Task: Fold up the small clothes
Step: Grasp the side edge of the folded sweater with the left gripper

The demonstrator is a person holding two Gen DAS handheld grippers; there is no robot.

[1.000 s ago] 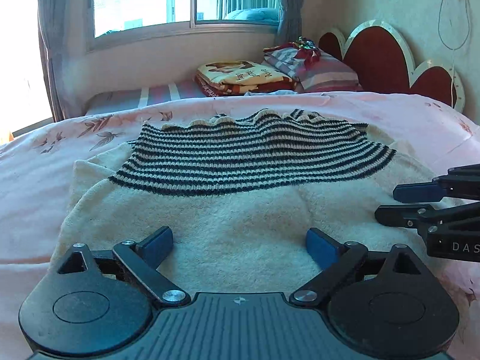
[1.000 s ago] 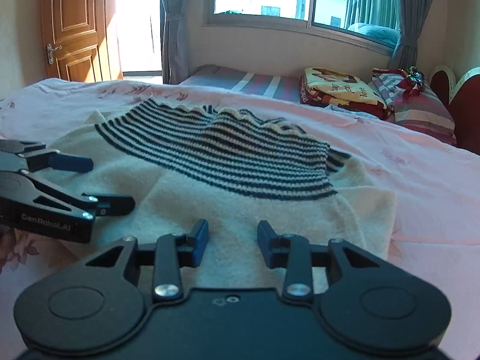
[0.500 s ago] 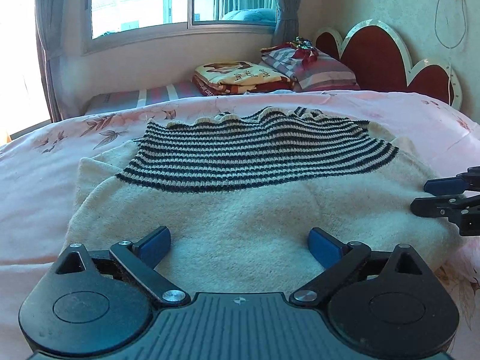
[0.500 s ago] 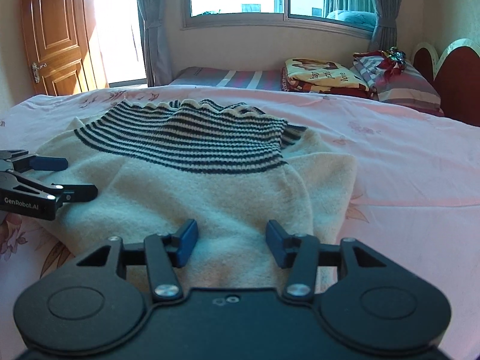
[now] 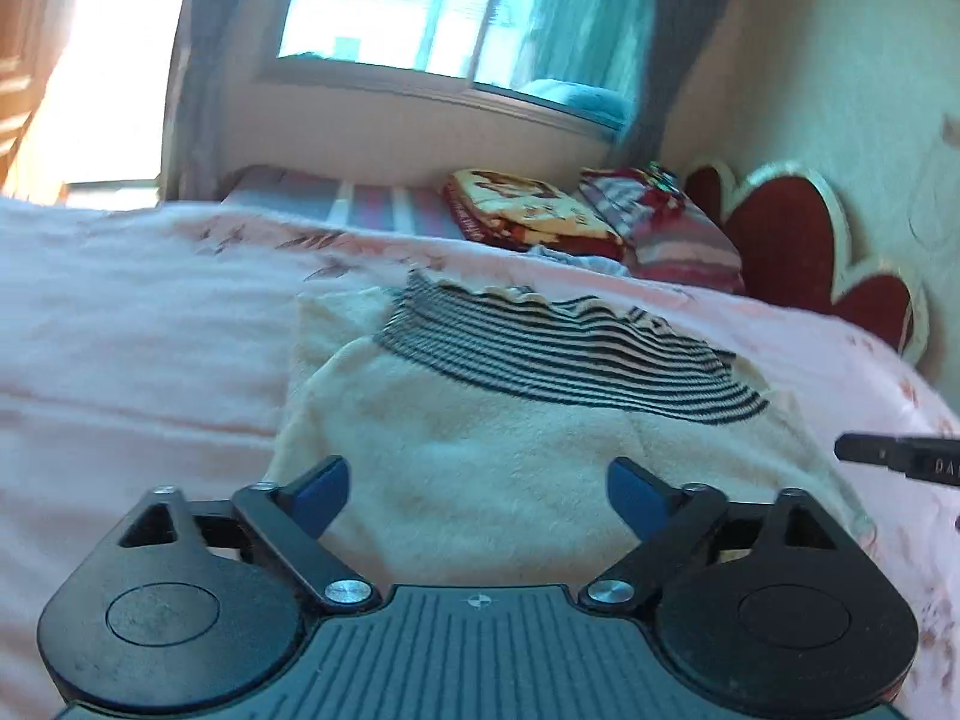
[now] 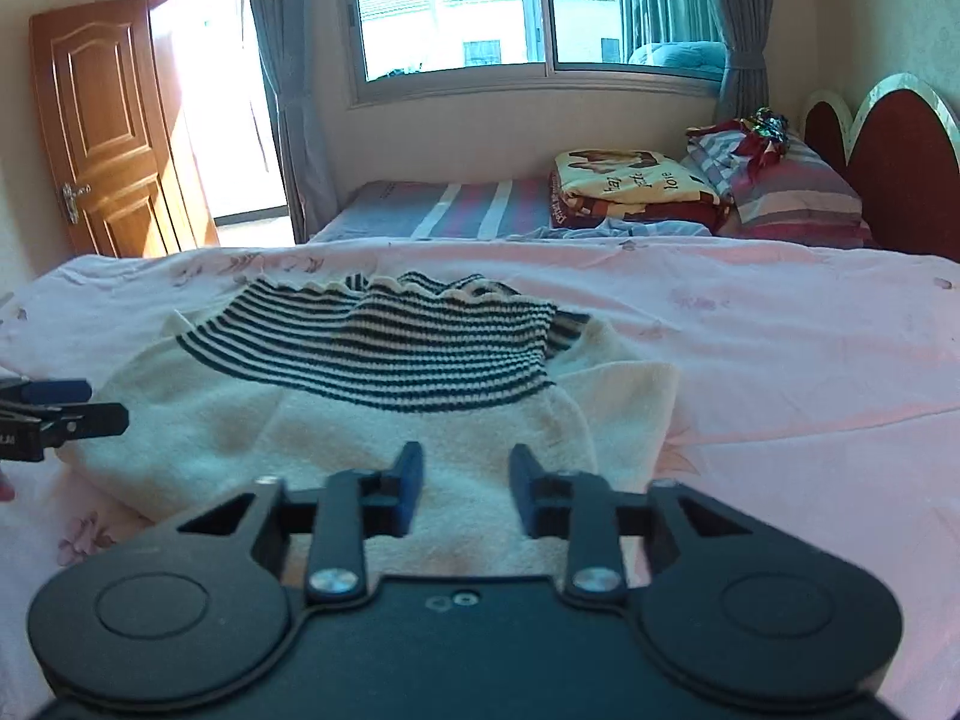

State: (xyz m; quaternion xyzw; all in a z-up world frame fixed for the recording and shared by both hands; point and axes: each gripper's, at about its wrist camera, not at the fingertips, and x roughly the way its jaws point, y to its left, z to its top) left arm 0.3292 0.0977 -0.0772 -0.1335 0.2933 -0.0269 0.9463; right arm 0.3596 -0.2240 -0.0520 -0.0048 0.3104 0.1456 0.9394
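Observation:
A small cream knit garment [image 5: 492, 456] with a black-striped far part [image 5: 558, 354] lies folded on the pink bed sheet [image 5: 138, 348]; it also shows in the right wrist view [image 6: 372, 420]. My left gripper [image 5: 480, 492] is open over the garment's near left edge and holds nothing. My right gripper [image 6: 462, 480] is open over the near right part and is empty. The right gripper's tip [image 5: 900, 459] shows at the right edge of the left wrist view. The left gripper [image 6: 60, 414] shows at the left edge of the right wrist view.
A folded blanket [image 6: 630, 186] and striped pillows [image 6: 792, 192] lie on a second bed [image 6: 456, 210] beyond. A red headboard [image 6: 900, 162] stands at right, a wooden door [image 6: 102, 138] at left, a window [image 6: 528, 6] behind.
Both grippers have drawn back toward the garment's near edge. The left gripper has tilted and swung to the left. The right gripper's gap has widened slightly.

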